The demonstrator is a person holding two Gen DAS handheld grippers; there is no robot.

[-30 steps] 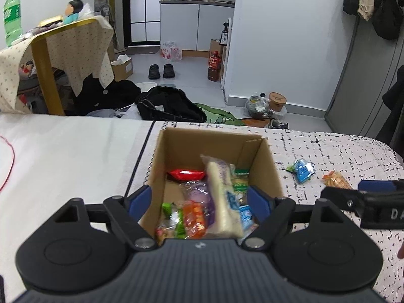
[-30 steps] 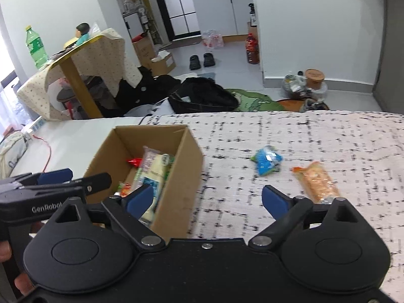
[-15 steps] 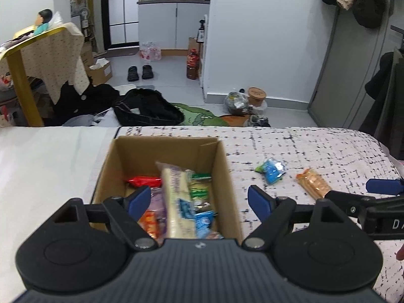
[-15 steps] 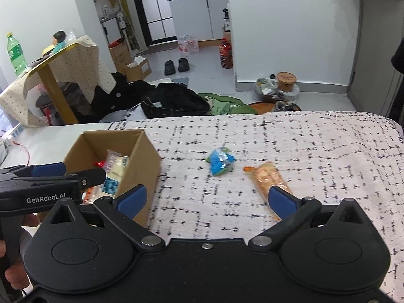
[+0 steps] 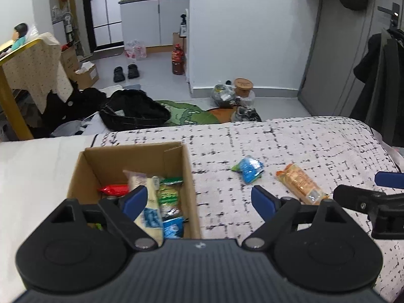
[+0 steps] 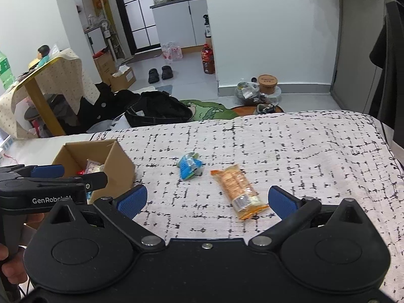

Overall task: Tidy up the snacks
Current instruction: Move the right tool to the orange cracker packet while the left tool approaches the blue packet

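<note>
An open cardboard box (image 5: 188, 176) (image 6: 121, 166) holding several snack packets stands on the patterned cover. Right of it lie a blue packet (image 5: 248, 168) (image 6: 189, 167) and an orange packet (image 5: 300, 184) (image 6: 237, 192). My left gripper (image 5: 199, 199) hangs over the box's right wall, its jaws opening with nothing between them. My right gripper (image 6: 208, 199) is open just before the orange packet, whose near end lies between the blue pads without touching them. Each gripper shows at the edge of the other's view.
The white cover with black marks (image 6: 290, 151) ends at a far edge, beyond which the floor holds a black bag (image 5: 133, 112), a green rug and shoes. A draped table (image 6: 50, 75) stands at the left, dark coats (image 5: 378, 75) hang at the right.
Both grippers have swung to the right: the box has slid left in both views and the two loose packets have come closer. The right jaws have widened.
</note>
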